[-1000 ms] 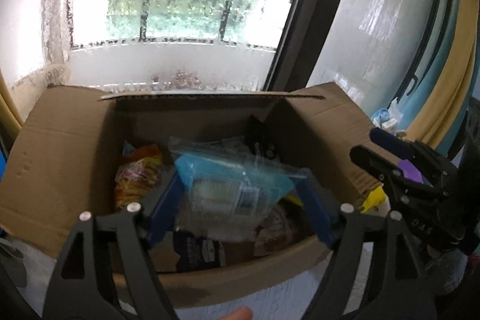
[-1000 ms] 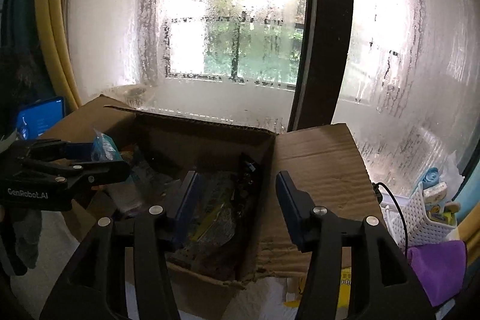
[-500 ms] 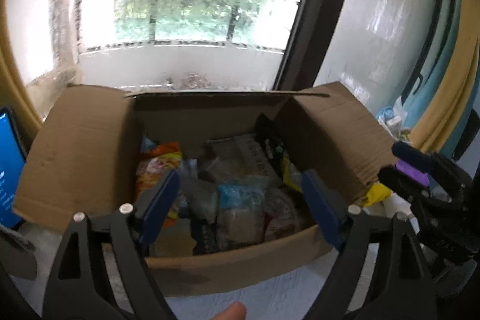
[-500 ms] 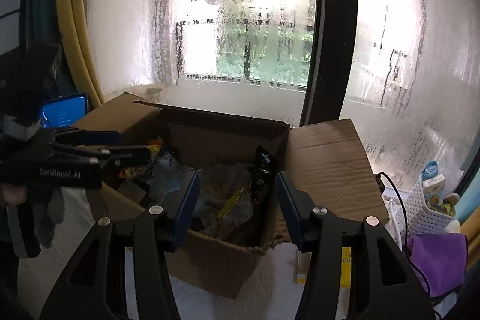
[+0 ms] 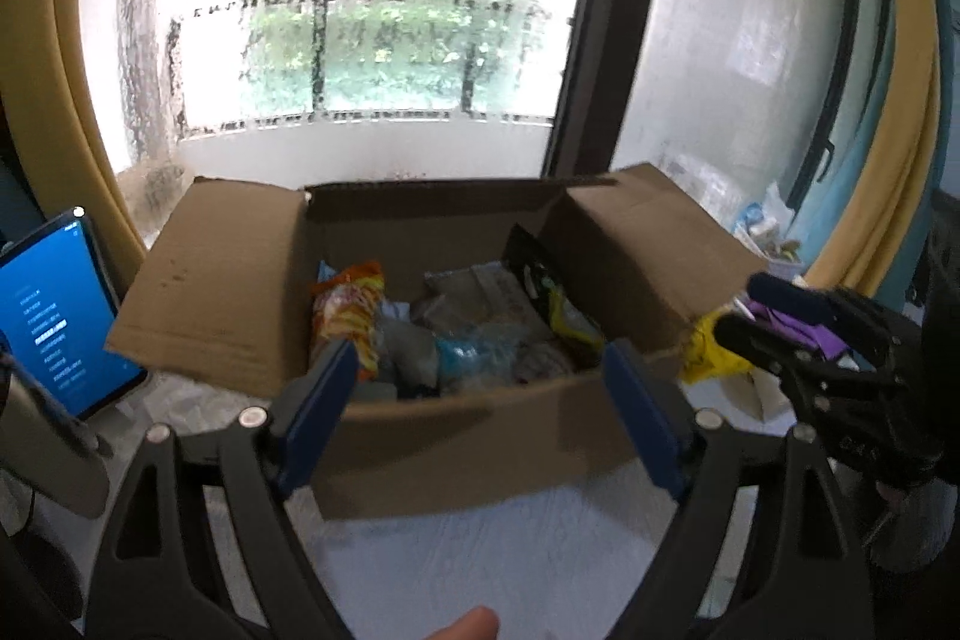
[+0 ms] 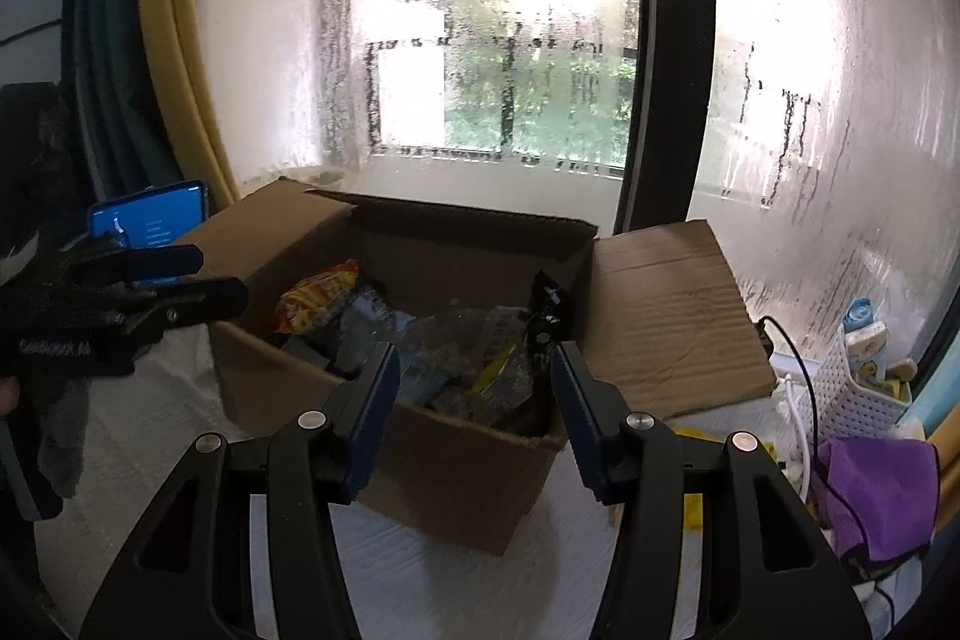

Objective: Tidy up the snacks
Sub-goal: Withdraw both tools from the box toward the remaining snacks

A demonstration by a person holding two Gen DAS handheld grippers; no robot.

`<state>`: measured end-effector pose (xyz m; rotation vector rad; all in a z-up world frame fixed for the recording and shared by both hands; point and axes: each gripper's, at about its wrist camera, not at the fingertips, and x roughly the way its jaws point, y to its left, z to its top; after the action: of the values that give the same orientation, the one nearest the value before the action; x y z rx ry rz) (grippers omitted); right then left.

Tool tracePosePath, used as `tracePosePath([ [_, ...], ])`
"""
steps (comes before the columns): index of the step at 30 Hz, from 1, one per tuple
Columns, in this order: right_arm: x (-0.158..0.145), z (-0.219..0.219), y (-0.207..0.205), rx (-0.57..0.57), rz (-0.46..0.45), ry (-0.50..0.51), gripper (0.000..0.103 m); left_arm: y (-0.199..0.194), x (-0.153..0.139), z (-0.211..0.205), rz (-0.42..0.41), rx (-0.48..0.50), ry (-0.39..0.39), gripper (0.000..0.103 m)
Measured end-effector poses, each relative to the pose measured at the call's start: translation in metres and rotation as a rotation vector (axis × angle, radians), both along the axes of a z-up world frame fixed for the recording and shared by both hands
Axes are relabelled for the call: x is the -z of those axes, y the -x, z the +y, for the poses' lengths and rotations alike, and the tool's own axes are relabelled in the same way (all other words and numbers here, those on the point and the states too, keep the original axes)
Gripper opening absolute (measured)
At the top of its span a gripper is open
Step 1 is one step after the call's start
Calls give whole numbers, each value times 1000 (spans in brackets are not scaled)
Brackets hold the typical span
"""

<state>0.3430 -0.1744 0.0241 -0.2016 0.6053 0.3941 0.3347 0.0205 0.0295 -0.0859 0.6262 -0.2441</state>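
Observation:
An open cardboard box [image 5: 480, 436] stands on the white table top by the window, holding several snack packets. Among them are an orange packet [image 5: 345, 310], a clear bag with blue print [image 5: 474, 352] and a black-and-yellow packet [image 5: 552, 298]. My left gripper [image 5: 477, 370] hovers in front of the box, open, with nothing between its blue pads. My right gripper [image 6: 474, 361] is level with the near corner of the box [image 6: 450, 460], open and empty too. Each gripper shows in the other's view: the left gripper [image 6: 180, 280] at the left, the right gripper [image 5: 774, 316] at the right.
A tablet with a blue screen [image 5: 54, 328] leans at the left of the box. Right of the box are a white basket [image 6: 864, 376], a purple cloth [image 6: 876, 484], a cable and a yellow packet [image 5: 714, 352]. The window pane is close behind.
The clear blue bag that sat between my left fingers now lies in the box. The left jaws have widened, and both grippers have drawn back from the box.

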Motion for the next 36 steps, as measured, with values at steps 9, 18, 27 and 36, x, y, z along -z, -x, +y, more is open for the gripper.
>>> tracePosePath([
  [9,3,-4,35,2,21,-7,70,52,9,-12,-10,19,-8,85],
  [18,12,-12,70,25,64,-34,77,93,29,-15,10,25,-8,85],
  [27,43,-21,111,74,143,-9,79,131,58,-13,58,22,19,85],
  [36,88,-34,152,162,274,-46,80,153,99,-12,119,18,-25,85],
])
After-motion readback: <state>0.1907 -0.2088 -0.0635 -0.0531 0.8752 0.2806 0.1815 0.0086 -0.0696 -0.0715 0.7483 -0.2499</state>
